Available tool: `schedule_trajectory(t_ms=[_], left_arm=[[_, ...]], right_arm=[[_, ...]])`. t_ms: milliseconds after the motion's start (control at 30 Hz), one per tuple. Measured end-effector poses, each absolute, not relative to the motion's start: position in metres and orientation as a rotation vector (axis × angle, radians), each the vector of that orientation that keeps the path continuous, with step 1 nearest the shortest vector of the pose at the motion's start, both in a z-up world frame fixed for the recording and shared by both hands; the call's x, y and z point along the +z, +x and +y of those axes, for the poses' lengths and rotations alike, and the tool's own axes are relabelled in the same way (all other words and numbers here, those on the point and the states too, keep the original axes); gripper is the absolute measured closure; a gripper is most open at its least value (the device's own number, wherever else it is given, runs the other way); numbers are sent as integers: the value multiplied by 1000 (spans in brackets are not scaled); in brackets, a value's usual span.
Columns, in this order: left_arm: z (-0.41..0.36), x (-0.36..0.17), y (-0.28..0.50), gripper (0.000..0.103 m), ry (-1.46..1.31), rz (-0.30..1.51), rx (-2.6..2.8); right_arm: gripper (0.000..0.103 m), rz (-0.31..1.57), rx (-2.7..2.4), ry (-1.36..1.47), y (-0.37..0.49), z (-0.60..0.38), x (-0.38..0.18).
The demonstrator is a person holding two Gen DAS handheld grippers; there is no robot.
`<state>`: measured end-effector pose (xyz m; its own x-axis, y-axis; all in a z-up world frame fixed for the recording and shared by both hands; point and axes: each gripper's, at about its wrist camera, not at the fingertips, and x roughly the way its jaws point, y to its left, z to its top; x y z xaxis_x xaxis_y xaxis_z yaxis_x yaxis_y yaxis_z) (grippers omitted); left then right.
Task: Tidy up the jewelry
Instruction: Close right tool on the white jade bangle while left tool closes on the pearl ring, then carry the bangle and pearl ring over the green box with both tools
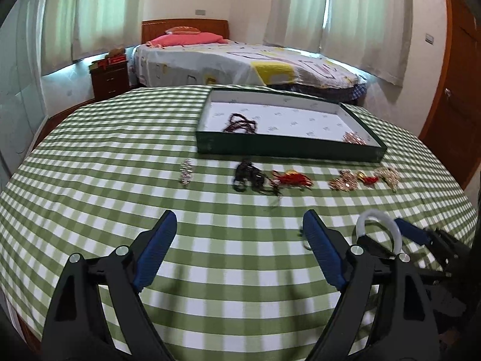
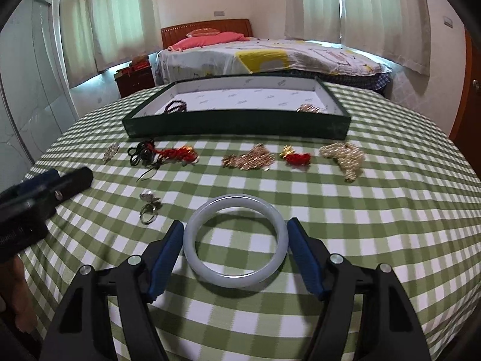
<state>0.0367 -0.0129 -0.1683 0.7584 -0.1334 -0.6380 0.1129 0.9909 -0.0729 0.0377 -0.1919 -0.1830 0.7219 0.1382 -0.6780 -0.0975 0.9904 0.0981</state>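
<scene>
A pale white bangle [image 2: 234, 200] lies flat between the blue pads of my right gripper [image 2: 235, 222], which press on its left and right sides. The left wrist view shows the same bangle [image 1: 375, 213] as an arc at the right. My left gripper [image 1: 239, 215] stands open over bare checked cloth, holding nothing. Beyond lies a row of jewelry: a silver brooch [image 2: 110, 152], black cord [image 2: 141, 153], red cord [image 2: 177, 154], gold chains [image 2: 251, 158], a red-gold piece [image 2: 296, 156] and a pearl piece [image 2: 342, 156]. The green tray [image 2: 234, 126] holds a dark bead bracelet [image 2: 176, 106] and a gold piece [image 2: 309, 109].
Two silver rings [image 2: 148, 207] lie just left of the bangle, close to the left gripper's fingers [image 2: 75, 180]. The round table's green checked cloth [image 2: 360, 225] drops off at the edges. A bed [image 2: 270, 57] and a dark nightstand [image 2: 135, 82] stand behind.
</scene>
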Motion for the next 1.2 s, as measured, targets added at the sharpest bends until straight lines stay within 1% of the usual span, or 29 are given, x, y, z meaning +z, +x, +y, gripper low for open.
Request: schedule_trajectory(t_ms=[367,500,600,667,733,800,833,900,933,1033,1100,1200], left_arm=[[-47,-187,52,21,-33,784,-147],[-57,-194,59,33,-12,811,-145],[-62,-198,64,39,-13,829,-148],[-65,-201,66,40,-12,837,-152],[-68,-201,65,45,1,834,-156],[-70,-201,65,55,4,831,-168],[-71,-201,65,57,4,829,-176],[-72,-201,64,64,3,828,-189],[-73,-201,64,65,6,827,-191],[-74,-201,62,78,3,825,-217],[-75,-201,62,81,7,826,-228],[-76,-201,61,82,13,823,-236]], right_arm=[[34,722,105,83,40,-222,-180],[34,728,95,135,44,-236,-183],[34,729,89,154,46,-241,-185],[34,729,88,160,47,-242,-185],[34,730,89,163,47,-243,-186],[34,733,90,170,48,-244,-187],[34,734,89,172,48,-245,-187],[34,735,89,177,49,-246,-188],[34,736,88,178,49,-246,-188],[34,738,89,179,49,-247,-188],[34,739,90,177,49,-246,-189],[34,738,88,170,49,-244,-189]])
